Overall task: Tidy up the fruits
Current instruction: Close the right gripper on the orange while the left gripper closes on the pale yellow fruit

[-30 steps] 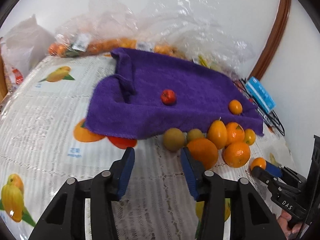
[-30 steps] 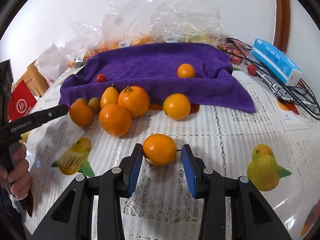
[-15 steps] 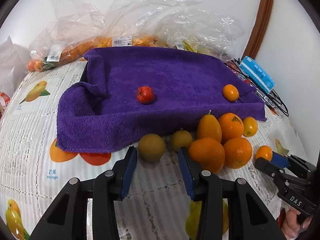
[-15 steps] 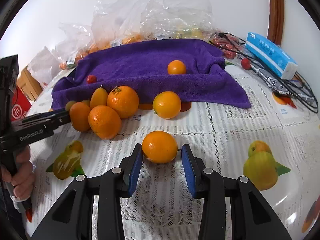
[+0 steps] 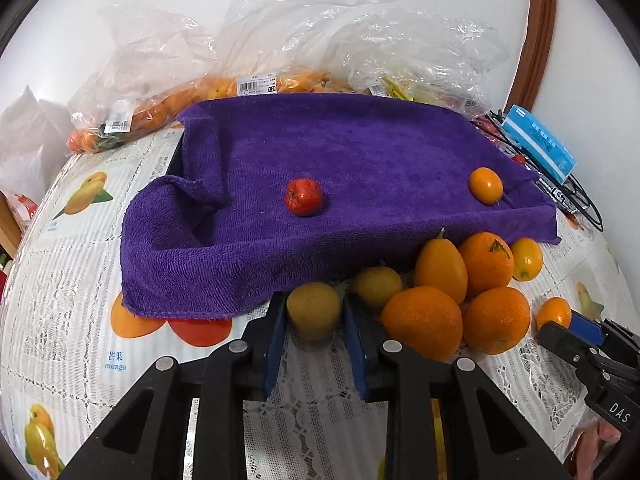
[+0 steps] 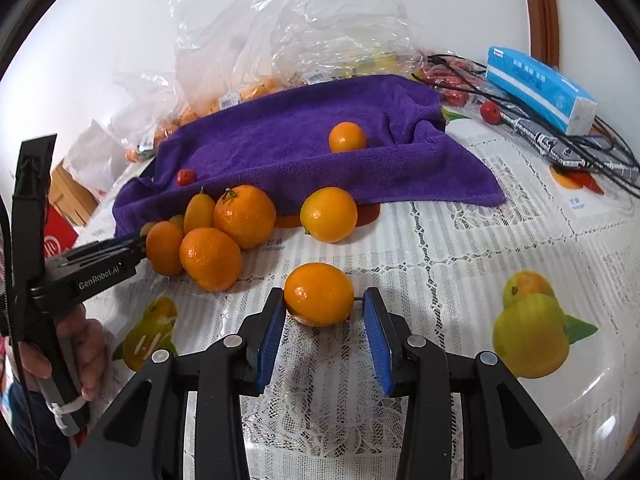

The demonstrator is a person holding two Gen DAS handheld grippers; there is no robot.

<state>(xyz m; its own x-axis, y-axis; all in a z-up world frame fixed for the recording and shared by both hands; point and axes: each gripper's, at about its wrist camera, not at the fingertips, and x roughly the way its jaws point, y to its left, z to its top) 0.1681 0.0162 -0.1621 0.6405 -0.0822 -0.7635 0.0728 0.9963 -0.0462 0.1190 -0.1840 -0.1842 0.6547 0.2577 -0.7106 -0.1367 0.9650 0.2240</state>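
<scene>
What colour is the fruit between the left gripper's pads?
Dull yellow-green fruit, clearest in the left wrist view.

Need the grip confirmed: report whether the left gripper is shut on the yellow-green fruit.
Shut: the left gripper just closed, blue pads pressing the round yellow-green fruit.

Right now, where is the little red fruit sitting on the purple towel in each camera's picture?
Left wrist view: the little red fruit lies mid-picture, in the middle of the purple towel.
Right wrist view: it shows small at left, near the towel's front edge, above the orange pile.
Shared landmark: the blue box at right.
</scene>
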